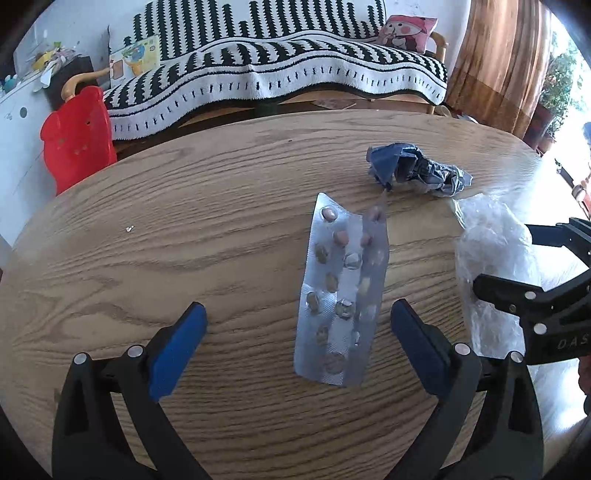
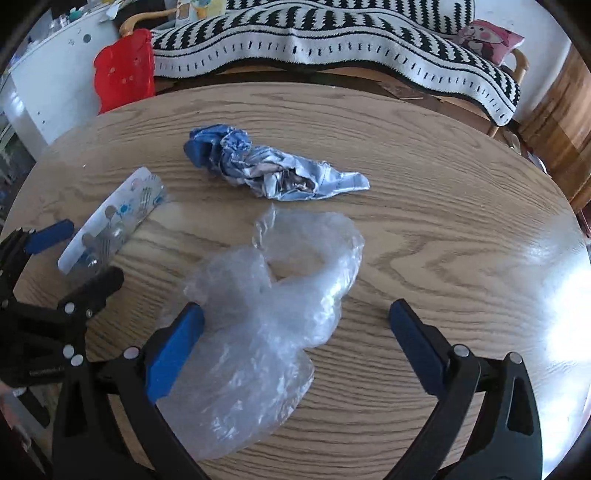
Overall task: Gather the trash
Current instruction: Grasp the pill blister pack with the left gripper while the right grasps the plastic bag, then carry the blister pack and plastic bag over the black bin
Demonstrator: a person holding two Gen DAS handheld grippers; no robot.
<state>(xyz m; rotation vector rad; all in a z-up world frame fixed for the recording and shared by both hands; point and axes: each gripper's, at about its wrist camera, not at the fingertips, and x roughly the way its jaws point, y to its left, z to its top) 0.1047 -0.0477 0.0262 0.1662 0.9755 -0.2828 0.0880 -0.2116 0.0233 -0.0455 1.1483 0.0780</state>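
Three pieces of trash lie on the wooden bench (image 1: 147, 266). A silver pill strip (image 1: 341, 295), most of its pockets pushed out, lies flat between the spread blue pads of the left hand-held gripper (image 1: 299, 321), touching neither pad. That gripper is released, its jaws wide apart and holding nothing.

Just beside the strip, toward the right, sits a crumpled clear plastic bag (image 2: 273, 325). The right hand-held gripper (image 2: 295, 317) is also released, jaws wide; the bag bulges up between them, its edge right against the left pad (image 2: 173, 354), while the right pad stands clear of it.

Beyond both, farther across the bench, lies a crumpled blue and silver wrapper (image 2: 266, 166), apart from the bag and the strip.

Behind the bench stands a sofa under a black-and-white patterned blanket (image 1: 280, 62), with a pink cushion (image 1: 406, 33) at one end. A red plastic chair (image 1: 77, 140) sits off the bench's far left edge, and a brown curtain (image 1: 502, 66) hangs at the right.
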